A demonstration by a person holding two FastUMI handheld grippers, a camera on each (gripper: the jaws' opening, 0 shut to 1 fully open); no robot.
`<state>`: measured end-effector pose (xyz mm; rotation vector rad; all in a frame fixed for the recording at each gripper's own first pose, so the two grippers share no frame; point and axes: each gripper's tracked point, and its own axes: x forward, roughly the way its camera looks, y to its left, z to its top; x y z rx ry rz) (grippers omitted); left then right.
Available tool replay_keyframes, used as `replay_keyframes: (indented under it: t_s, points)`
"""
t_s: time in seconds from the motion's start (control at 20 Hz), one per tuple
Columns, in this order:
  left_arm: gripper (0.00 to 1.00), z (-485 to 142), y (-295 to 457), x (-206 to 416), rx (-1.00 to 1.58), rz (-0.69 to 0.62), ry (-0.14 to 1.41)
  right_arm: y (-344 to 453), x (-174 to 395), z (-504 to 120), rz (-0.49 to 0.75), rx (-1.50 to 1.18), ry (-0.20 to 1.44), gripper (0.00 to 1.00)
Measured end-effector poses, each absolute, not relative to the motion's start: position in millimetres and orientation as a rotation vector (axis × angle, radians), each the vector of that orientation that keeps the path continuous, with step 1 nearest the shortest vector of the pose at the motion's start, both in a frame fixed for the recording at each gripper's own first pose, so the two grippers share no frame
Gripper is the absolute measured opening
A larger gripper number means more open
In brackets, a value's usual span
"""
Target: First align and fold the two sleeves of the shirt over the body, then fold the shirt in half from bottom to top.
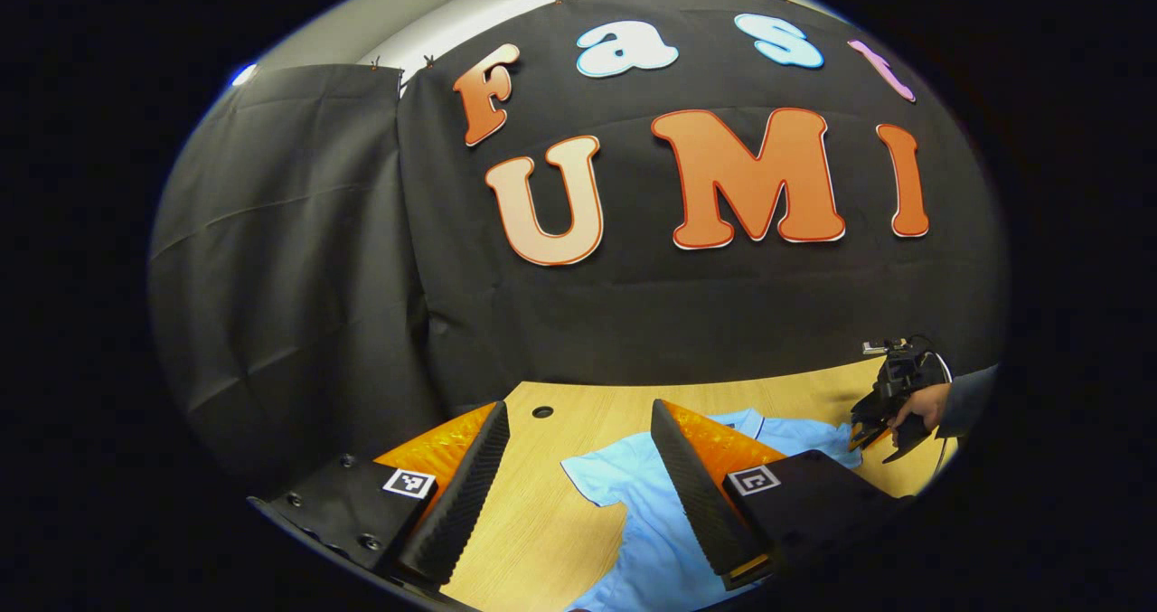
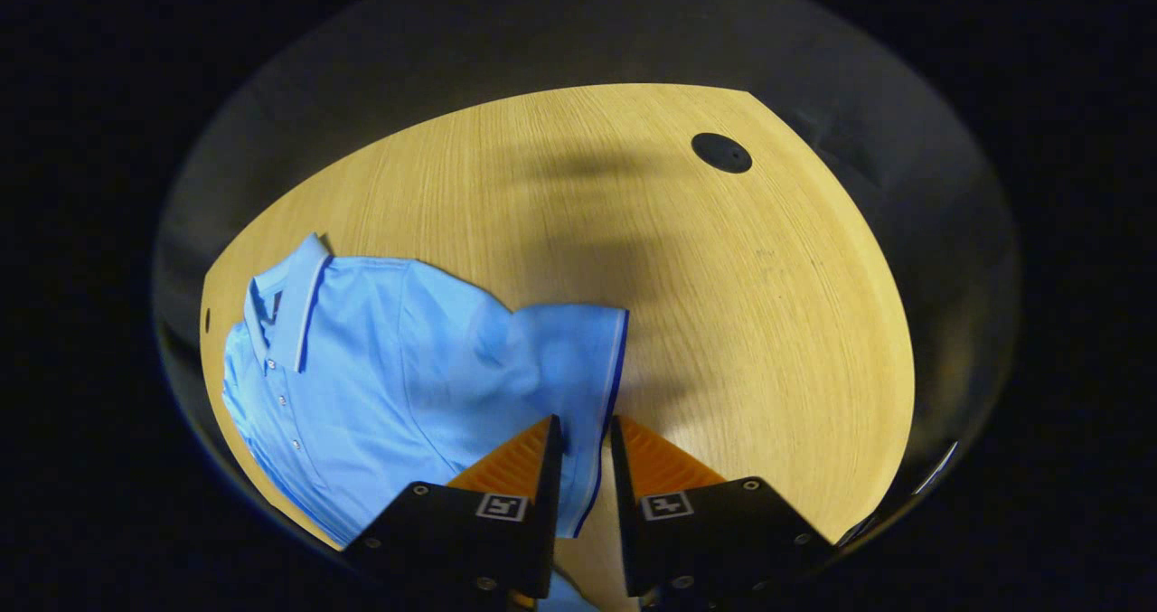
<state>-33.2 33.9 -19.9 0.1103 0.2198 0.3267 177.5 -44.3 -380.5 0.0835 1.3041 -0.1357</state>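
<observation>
Wooden table (image 2: 741,323), shirt (image 2: 380,377) sleeve hem pinched between right jaws, left jaws spread above it.

The shirt (image 2: 389,386) runs off the right gripper view's lower edge, hem unseen.

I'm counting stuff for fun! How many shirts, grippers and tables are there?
Shirt: 1
Grippers: 2, the left gripper and the right gripper
Table: 1
Total: 4
</observation>
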Motion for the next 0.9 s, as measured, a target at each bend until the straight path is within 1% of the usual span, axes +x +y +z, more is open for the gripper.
replay_keyframes:
  t_s: [0.1, 0.15, 0.2, 0.3, 0.45, 0.7, 0.9]
  points:
    - [1.0, -23.3, 32.3, -32.7, 0.101, 0.329, 0.228, -42.5, 177.5, -379.7, -0.12, 0.063, 1.313, 0.15]
    - [1.0, -24.6, 31.5, -32.9, 0.099, 0.329, 0.232, -41.8, 178.9, -378.5, -0.119, 0.07, 1.316, 0.13]
    - [1.0, -26.4, 31.4, -33.4, 0.098, 0.328, 0.233, -41.7, 180.2, -378.7, -0.115, 0.082, 1.317, 0.08]
    - [1.0, -26.1, 29.9, -34.7, 0.098, 0.325, 0.231, -31.4, 181.5, -374.6, -0.076, 0.161, 1.317, 0.04]
    - [1.0, -30.4, 30.8, -36.1, 0.098, 0.329, 0.242, -19.1, 190.2, -359.9, -0.008, 0.188, 1.261, 0.04]
    - [1.0, -34.6, 36.0, -35.2, 0.105, 0.334, 0.245, 8.7, 191.2, -334.5, 0.081, 0.23, 1.213, 0.04]
    - [1.0, -51.8, 43.9, -30.4, 0.08, 0.316, 0.272, 30.8, 190.7, -318.9, 0.125, 0.267, 1.182, 0.03]
